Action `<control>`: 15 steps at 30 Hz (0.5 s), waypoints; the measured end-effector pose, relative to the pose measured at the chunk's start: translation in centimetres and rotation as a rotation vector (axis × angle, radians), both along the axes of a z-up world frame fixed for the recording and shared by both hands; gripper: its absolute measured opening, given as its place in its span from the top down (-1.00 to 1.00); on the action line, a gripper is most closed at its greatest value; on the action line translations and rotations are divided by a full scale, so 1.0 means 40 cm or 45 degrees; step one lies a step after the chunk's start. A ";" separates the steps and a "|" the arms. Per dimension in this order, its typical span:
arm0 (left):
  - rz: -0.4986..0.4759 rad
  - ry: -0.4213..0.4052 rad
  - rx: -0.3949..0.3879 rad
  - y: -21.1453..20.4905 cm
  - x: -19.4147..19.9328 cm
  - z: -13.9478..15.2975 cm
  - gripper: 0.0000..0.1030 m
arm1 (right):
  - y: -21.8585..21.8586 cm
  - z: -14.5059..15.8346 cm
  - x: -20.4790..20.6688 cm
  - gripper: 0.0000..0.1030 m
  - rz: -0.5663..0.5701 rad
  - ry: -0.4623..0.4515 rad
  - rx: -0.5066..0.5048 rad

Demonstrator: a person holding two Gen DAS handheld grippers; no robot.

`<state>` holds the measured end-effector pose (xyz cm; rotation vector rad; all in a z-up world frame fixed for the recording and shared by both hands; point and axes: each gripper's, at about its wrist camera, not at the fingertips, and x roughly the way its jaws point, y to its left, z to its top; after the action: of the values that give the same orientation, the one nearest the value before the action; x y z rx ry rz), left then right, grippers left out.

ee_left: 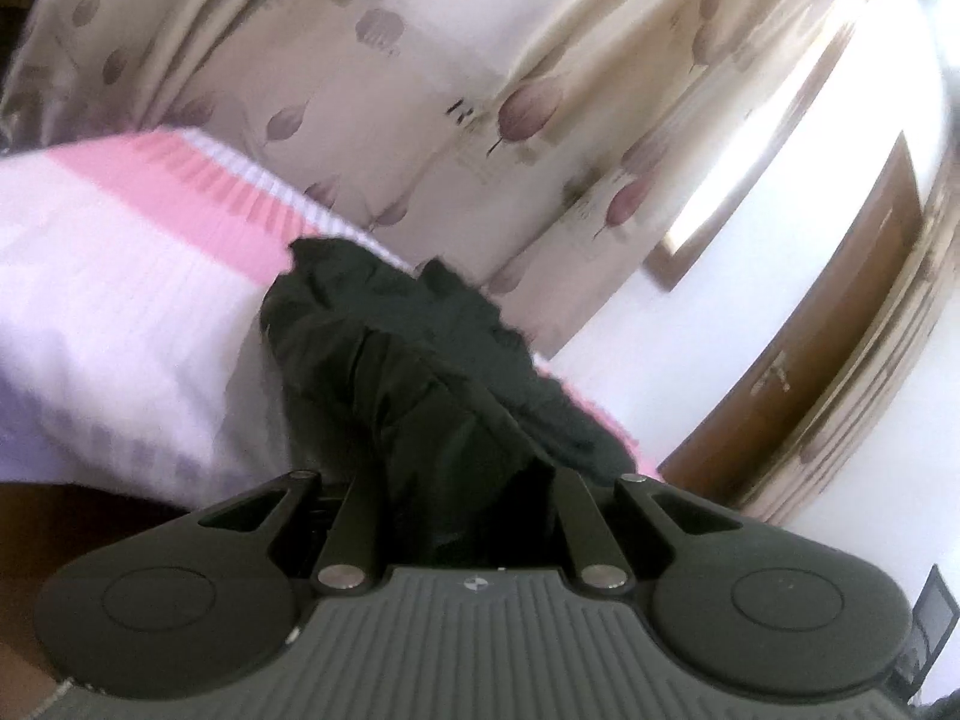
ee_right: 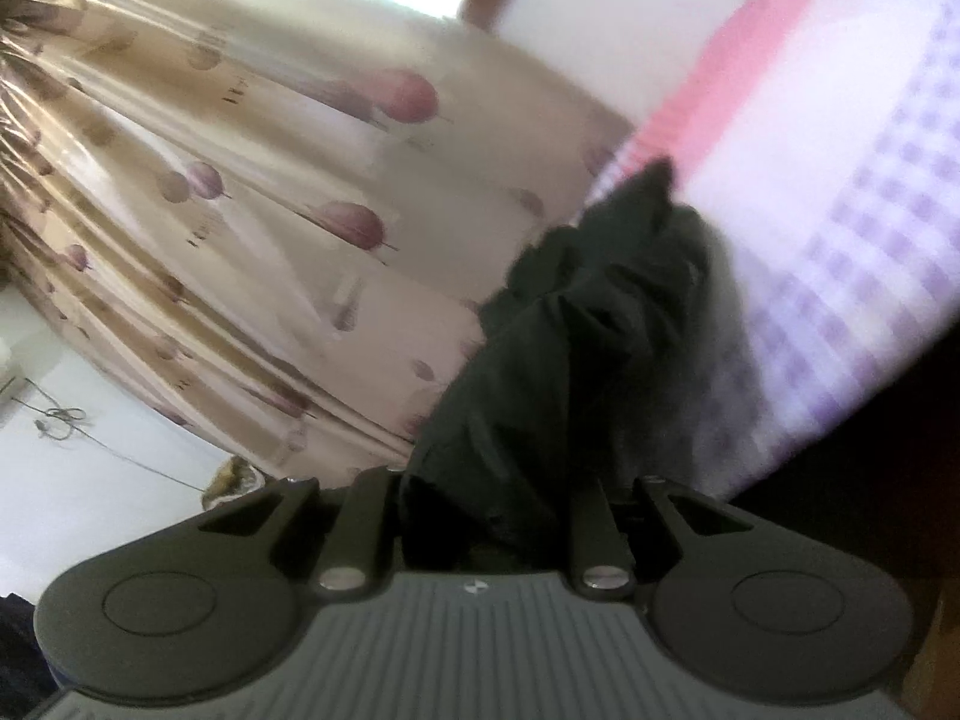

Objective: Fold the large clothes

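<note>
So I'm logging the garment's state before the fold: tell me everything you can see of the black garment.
The black garment is dark, matte, soft-looking woven cloth, bunched and heavily wrinkled, not yet flat. It stretches from the pink, white and lilac checked bedsheet up into both grippers: the left gripper and right gripper each appear shut on gathered fabric. Blur hides seams and garment type.

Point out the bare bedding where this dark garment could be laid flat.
Free: the white and lilac-checked sheet between its pink band and the near bed edge, beside the dark garment. Crowded: directly ahead of the left gripper and right gripper, where bunched cloth covers the sheet up to the curtain.
</note>
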<state>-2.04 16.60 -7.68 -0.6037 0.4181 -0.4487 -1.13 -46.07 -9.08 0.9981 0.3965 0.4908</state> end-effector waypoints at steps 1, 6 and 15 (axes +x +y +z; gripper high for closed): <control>0.005 -0.010 -0.007 -0.003 0.004 0.014 0.76 | -0.002 0.013 0.009 0.65 0.002 -0.012 0.008; 0.026 -0.023 -0.098 -0.005 0.037 0.060 0.76 | -0.014 0.069 0.071 0.64 -0.003 -0.044 0.034; 0.083 -0.091 -0.140 -0.013 0.163 0.144 0.74 | -0.055 0.170 0.241 0.64 -0.012 -0.081 0.001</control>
<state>4.49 16.08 -1.90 -0.7038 0.3064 -0.4311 8.53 -48.29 -2.30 0.9820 0.3344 0.5128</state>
